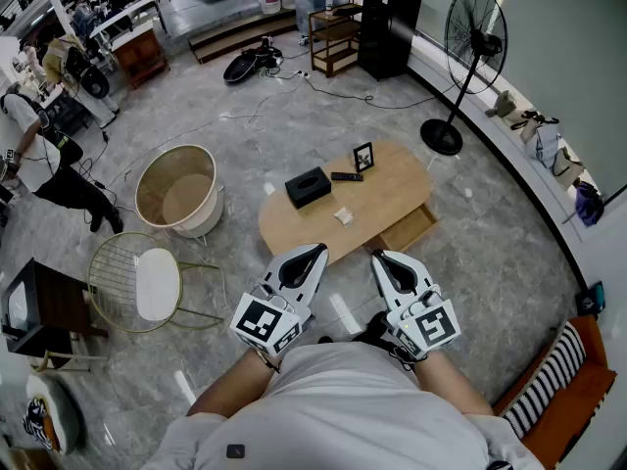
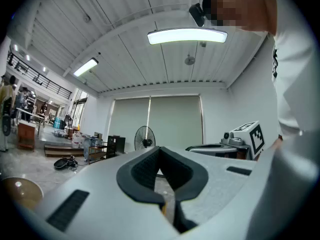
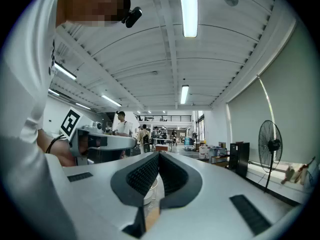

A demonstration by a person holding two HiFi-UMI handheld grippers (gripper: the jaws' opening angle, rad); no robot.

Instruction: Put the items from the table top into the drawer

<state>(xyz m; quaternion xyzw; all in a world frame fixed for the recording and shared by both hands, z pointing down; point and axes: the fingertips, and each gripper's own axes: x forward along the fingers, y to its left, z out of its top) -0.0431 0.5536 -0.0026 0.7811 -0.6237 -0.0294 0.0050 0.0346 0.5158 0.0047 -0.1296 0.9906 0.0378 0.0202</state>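
Observation:
A low oval wooden table (image 1: 392,189) stands on the grey floor ahead of me. On it lie a black tissue box (image 1: 308,186), a black remote (image 1: 346,176), a small picture frame (image 1: 363,156) and a small white item (image 1: 343,215). Its drawer (image 1: 409,229) is pulled open at the near right side. My left gripper (image 1: 315,250) and right gripper (image 1: 380,256) are held level close to my body, well short of the table. Both are shut with nothing between the jaws, as the left gripper view (image 2: 160,149) and the right gripper view (image 3: 158,154) show.
A round beige tub (image 1: 176,189) and a wire chair with a white seat (image 1: 157,282) stand left of the table. A standing fan (image 1: 470,57) is at the far right, a striped sofa (image 1: 558,380) at the near right. A person (image 1: 39,155) crouches far left.

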